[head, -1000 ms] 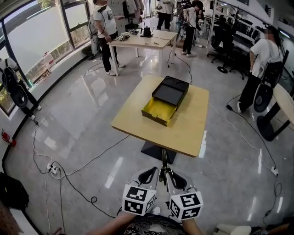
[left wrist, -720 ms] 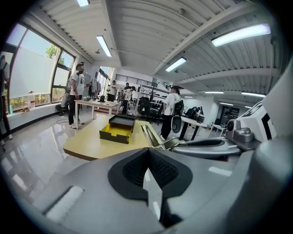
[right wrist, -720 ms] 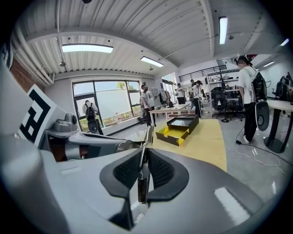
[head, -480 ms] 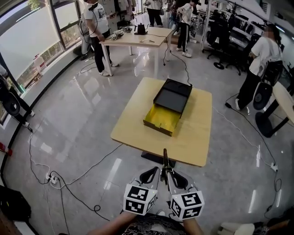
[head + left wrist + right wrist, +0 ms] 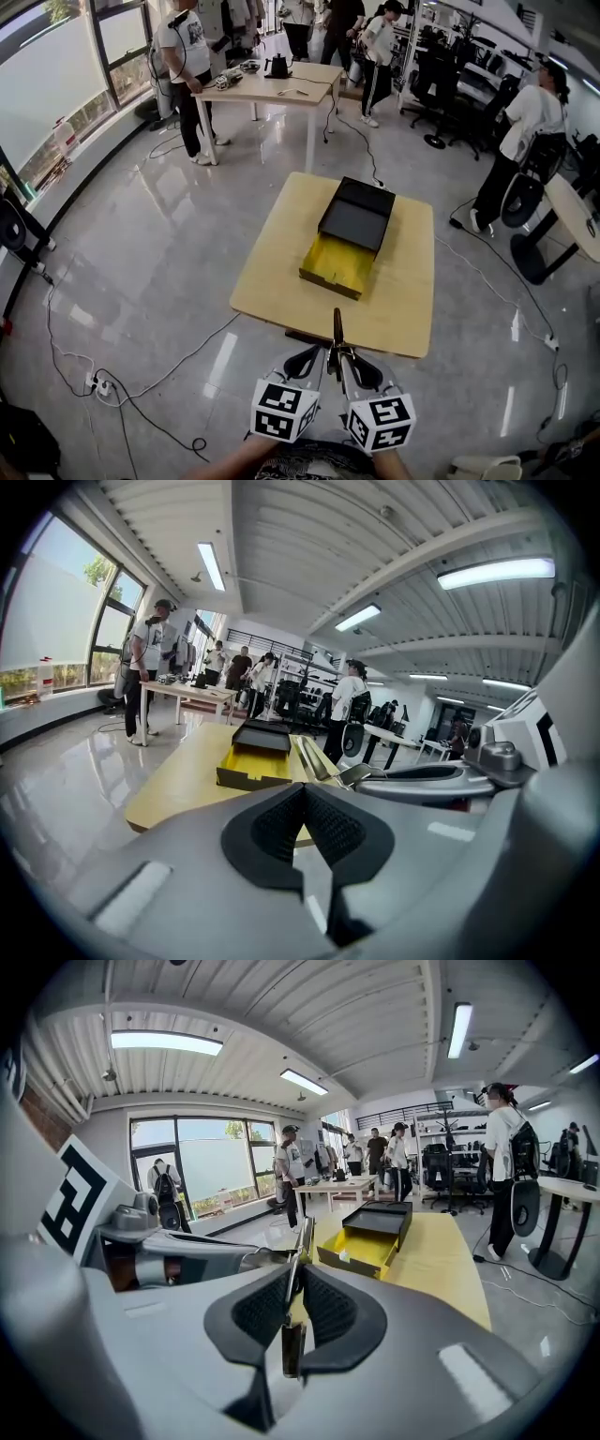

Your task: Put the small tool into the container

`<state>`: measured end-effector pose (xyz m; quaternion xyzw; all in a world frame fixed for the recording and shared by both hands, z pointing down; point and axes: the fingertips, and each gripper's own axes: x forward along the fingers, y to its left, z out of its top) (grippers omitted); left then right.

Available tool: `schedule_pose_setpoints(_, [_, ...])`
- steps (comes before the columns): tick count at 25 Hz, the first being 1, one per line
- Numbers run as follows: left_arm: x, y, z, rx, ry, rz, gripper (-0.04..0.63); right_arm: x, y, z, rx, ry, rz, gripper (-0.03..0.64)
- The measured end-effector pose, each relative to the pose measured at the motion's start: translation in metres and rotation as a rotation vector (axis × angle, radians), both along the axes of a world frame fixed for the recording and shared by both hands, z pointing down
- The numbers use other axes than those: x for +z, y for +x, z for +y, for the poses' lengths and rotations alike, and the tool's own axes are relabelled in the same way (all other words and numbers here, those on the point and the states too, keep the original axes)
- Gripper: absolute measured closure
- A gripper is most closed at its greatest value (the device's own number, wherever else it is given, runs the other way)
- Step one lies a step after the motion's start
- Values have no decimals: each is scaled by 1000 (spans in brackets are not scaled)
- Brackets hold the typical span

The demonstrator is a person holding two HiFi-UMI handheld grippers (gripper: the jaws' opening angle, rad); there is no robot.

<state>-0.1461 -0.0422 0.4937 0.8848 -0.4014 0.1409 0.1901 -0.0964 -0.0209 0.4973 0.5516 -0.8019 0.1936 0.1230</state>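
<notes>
A slim metal tool (image 5: 337,326) points toward the table from my right gripper (image 5: 345,358), which is shut on it. In the right gripper view the tool (image 5: 299,1258) stands pinched between the black pads of that gripper (image 5: 292,1296). My left gripper (image 5: 310,356) sits close beside it, shut, and its pads (image 5: 302,803) hold nothing. The container (image 5: 339,263) is a yellow drawer pulled out of a black box (image 5: 357,220) on a wooden table (image 5: 277,258). It lies ahead of both grippers, also seen as a yellow tray (image 5: 367,1241).
Both grippers hang over the glossy floor short of the table's near edge. Cables (image 5: 141,375) trail on the floor at the left. Several people stand round a far table (image 5: 281,84), and a person (image 5: 525,122) stands beside a round table at the right.
The table and container have drawn nearer and lower in the head view. Both grippers keep their pose, the tool still held in the right one.
</notes>
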Motion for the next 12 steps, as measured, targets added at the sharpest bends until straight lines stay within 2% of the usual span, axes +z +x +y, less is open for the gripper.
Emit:
schedule_pose_setpoints(6, [3,-38,-35,28,-11,9,578,3,-36,-31,31,-10,11,578])
schedule_pose_setpoints(12, [14,-27,-74,48,-17,-2,578,12,-23,-70,56,-13,4,578])
